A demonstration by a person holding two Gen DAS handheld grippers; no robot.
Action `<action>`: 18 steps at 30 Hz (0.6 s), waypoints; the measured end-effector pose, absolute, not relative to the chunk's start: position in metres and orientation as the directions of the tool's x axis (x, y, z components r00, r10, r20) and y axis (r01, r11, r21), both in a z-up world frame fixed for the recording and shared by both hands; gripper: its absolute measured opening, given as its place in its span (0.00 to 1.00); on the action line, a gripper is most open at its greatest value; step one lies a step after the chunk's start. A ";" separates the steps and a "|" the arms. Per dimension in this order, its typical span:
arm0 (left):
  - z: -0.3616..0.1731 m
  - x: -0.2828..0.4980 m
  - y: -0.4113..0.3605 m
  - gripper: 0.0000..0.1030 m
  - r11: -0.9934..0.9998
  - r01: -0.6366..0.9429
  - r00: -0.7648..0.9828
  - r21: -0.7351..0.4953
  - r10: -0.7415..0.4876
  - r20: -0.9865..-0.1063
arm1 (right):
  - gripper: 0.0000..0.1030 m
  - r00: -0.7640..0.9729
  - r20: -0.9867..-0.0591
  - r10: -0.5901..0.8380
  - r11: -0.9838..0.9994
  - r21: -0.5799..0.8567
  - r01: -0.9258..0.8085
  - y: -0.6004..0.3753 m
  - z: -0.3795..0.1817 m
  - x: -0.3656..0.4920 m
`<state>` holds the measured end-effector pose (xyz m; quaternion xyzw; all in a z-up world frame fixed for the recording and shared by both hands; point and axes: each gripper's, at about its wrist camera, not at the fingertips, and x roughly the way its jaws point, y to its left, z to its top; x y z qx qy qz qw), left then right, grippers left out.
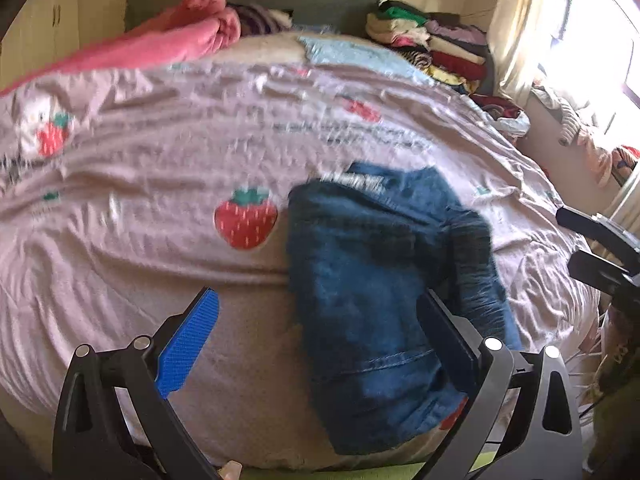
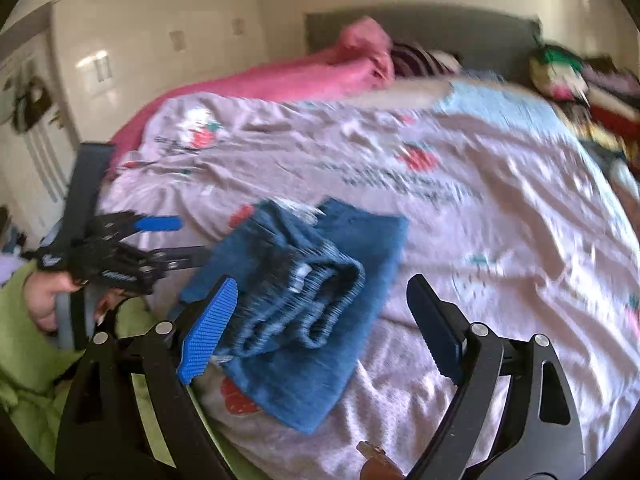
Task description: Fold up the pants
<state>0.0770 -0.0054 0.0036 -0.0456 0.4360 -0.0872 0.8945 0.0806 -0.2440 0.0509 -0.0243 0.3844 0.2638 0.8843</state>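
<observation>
Blue denim pants [image 1: 372, 280] lie folded in a compact bundle on the pink strawberry-print bedsheet [image 1: 160, 208], near the bed's front edge. They also show in the right wrist view [image 2: 320, 288], with the frayed leg hems stacked on top. My left gripper [image 1: 320, 312] is open and empty, hovering just in front of the bundle; it also shows in the right wrist view [image 2: 176, 240], left of the pants. My right gripper [image 2: 320, 300] is open and empty above the bundle's near side; its black fingers [image 1: 592, 236] show at the right edge of the left wrist view.
A pink blanket [image 1: 168, 40] lies along the bed's far left. A stack of folded clothes [image 1: 432, 44] sits at the far right by the grey headboard [image 2: 440, 28]. A white wardrobe [image 2: 152, 40] stands left of the bed. A bright window [image 1: 600, 40] is at right.
</observation>
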 end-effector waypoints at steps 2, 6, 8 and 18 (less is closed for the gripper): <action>-0.008 0.081 -0.005 0.96 0.978 0.106 0.583 -0.182 -0.210 -0.785 | 0.77 0.522 -0.725 0.450 0.869 0.219 -0.444 -0.249 0.034 0.094; -0.027 0.089 -0.007 0.96 0.969 0.102 0.544 -0.227 -0.245 -0.803 | 0.61 0.454 -0.755 0.473 0.865 0.301 -0.401 -0.251 0.007 0.112; -0.035 0.093 -0.010 0.96 0.966 0.106 0.538 -0.234 -0.254 -0.804 | 0.56 0.422 -0.766 0.485 0.861 0.333 -0.384 -0.252 -0.003 0.118; -0.039 0.104 -0.026 0.82 0.944 0.156 0.536 -0.292 -0.329 -0.777 | 0.53 0.360 -0.763 0.537 0.825 0.387 -0.411 -0.236 -0.028 0.138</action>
